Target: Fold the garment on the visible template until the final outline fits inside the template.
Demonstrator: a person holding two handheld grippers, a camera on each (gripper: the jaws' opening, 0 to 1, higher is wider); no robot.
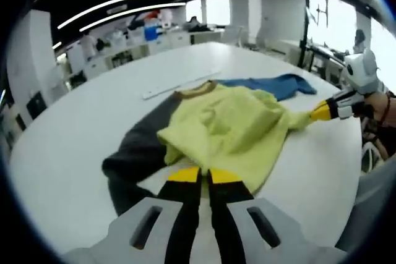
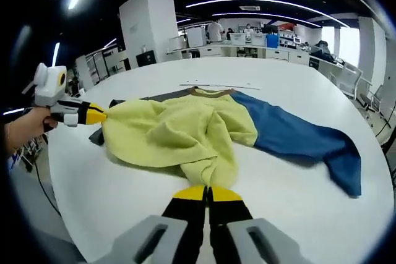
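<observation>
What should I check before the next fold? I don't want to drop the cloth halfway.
1. Left claw shut on the yellow part of the garment: ok.
2. Right claw shut on the yellow hem: ok.
3. Blue sleeve lying flat on the table, within its edge: ok.
4. Dark sleeve on the table: ok.
5. Yellow body smooth: not ok, it is bunched and wrinkled.
6. Template outline under the garment: cannot tell; only a pale strip lies beyond the collar.

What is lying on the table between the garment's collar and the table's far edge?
A long pale strip, lying flat just beyond the collar of the garment, with bare table behind; right gripper view.
</observation>
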